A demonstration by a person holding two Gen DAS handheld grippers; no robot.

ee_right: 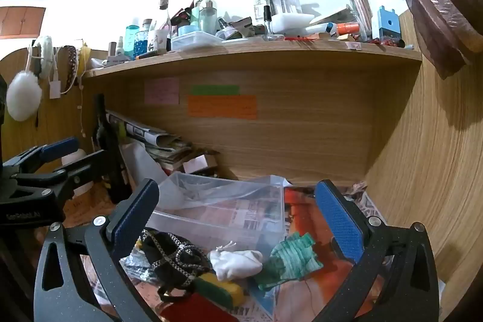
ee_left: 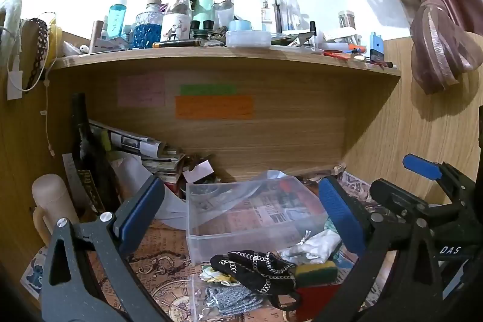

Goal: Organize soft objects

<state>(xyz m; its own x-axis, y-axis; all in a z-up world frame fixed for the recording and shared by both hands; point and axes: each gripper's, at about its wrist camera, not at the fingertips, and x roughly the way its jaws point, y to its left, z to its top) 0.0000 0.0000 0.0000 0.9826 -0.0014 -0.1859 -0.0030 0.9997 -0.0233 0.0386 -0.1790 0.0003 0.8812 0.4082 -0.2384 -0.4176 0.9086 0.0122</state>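
A clear plastic box (ee_left: 241, 213) (ee_right: 223, 210) stands on the desk under the shelf, with a clear bag draped in it. In front of it lie soft things: a black pouch with chain trim (ee_left: 256, 267) (ee_right: 175, 255), a white cloth (ee_left: 314, 246) (ee_right: 238, 261), a green striped cloth (ee_right: 289, 261), a yellow-green sponge (ee_left: 317, 270) (ee_right: 220, 288) and a grey knit piece in a bag (ee_left: 232, 301). My left gripper (ee_left: 241, 216) is open above the pile, empty. My right gripper (ee_right: 238, 222) is open above the cloths, empty. Each gripper shows in the other's view, the right one (ee_left: 422, 201) and the left one (ee_right: 51, 165).
A wooden shelf (ee_left: 223, 56) crowded with bottles runs above. Stacked papers (ee_left: 145, 147) and a dark bottle (ee_left: 84, 147) stand at the back left, a beige mug (ee_left: 51, 201) at left. A wooden side wall (ee_right: 422, 171) closes the right. A curtain (ee_left: 437, 44) hangs upper right.
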